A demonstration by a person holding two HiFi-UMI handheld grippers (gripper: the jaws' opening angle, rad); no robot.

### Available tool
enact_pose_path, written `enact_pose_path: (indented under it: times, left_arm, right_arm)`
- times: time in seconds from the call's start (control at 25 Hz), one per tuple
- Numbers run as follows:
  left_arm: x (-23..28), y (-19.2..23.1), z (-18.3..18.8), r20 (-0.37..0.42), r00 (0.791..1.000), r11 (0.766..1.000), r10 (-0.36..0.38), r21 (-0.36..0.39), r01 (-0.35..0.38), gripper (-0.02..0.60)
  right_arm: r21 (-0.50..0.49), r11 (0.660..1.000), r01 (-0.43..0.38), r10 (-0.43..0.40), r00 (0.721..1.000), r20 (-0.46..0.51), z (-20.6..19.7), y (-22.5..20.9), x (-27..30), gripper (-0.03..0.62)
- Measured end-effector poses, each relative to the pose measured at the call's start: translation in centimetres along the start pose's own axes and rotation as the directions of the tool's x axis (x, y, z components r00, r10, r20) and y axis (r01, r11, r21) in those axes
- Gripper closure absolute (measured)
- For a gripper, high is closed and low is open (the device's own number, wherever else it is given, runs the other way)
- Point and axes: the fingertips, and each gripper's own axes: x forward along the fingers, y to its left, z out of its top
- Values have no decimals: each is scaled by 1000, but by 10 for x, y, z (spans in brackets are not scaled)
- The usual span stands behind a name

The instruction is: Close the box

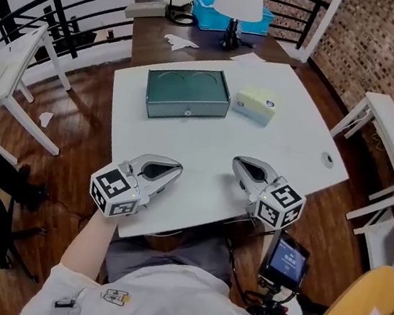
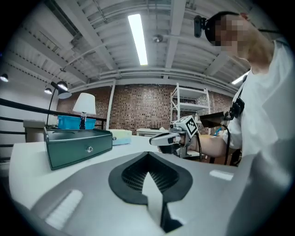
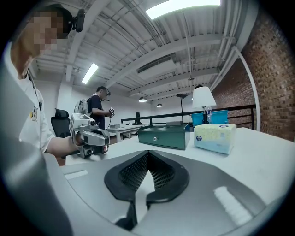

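The dark green metal box (image 1: 188,94) lies on the white table (image 1: 205,154) toward its far side, lid down, its lock facing me. It also shows in the left gripper view as the box (image 2: 78,145) and in the right gripper view as the box (image 3: 166,136). My left gripper (image 1: 175,168) rests near the table's front edge, shut with nothing in it, well short of the box. My right gripper (image 1: 238,165) lies beside it to the right, also shut and empty. Each sees the other: the right gripper (image 2: 173,138) and the left gripper (image 3: 90,138).
A pale yellow tissue pack (image 1: 255,105) sits just right of the box. Behind is a brown table with a white lamp (image 1: 238,2) and a blue bin (image 1: 217,14). A small round disc (image 1: 327,160) lies near the table's right corner. White furniture stands on both sides.
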Motion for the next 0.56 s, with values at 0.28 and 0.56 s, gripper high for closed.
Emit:
enact_pose_path:
  times: [0.28, 0.56]
  left_arm:
    - [0, 0, 1, 2, 1000, 1000, -1, 0, 1, 583]
    - [2, 3, 4, 6, 1000, 1000, -1, 11, 1, 583]
  right_arm:
    - [4, 1000, 2, -2, 1000, -1, 0, -1, 0, 595]
    - [-4, 1000, 5, -5, 1000, 9, 4, -4, 1, 595]
